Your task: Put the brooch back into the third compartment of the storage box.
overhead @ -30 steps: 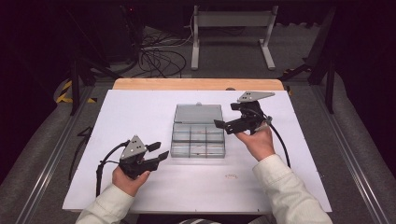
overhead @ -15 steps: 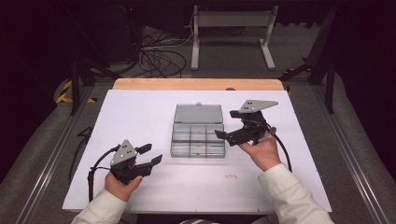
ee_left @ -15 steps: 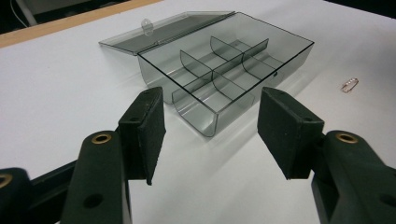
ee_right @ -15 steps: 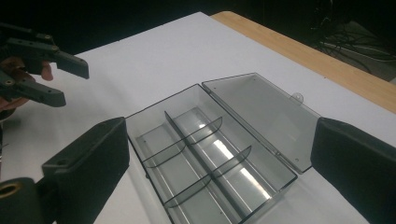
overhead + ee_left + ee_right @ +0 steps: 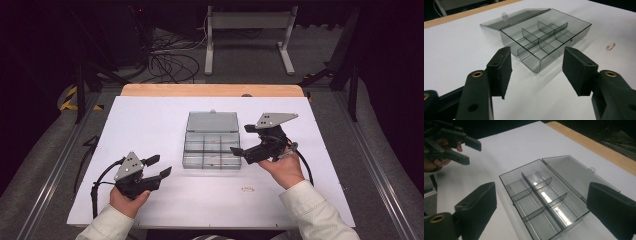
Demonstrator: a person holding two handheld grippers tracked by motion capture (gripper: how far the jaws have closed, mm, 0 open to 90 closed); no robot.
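Note:
A clear grey compartment box (image 5: 211,150) lies in the middle of the white table top (image 5: 150,120), its lid (image 5: 212,121) folded flat behind it and its several compartments empty. My left gripper (image 5: 160,166) is held low at the near left, pointing at the box from a short way off. Its jaws have just been opening and stand open on nothing (image 5: 537,58). My right gripper (image 5: 242,139) hovers at the box's right edge. Its jaws have just been closing a little but are still wide open, pressing on nothing (image 5: 542,191). The box (image 5: 541,200) lies below them.
A small safety pin (image 5: 247,189) lies on the table just in front of the box; the left gripper view has it to the right of the box (image 5: 610,46). A wooden strip (image 5: 210,90) borders the table's far edge. Cables and a metal stand lie on the floor beyond.
The right gripper has drifted toward the person along the box's right side. The left hand has shifted slightly left and its jaws stand wider apart.

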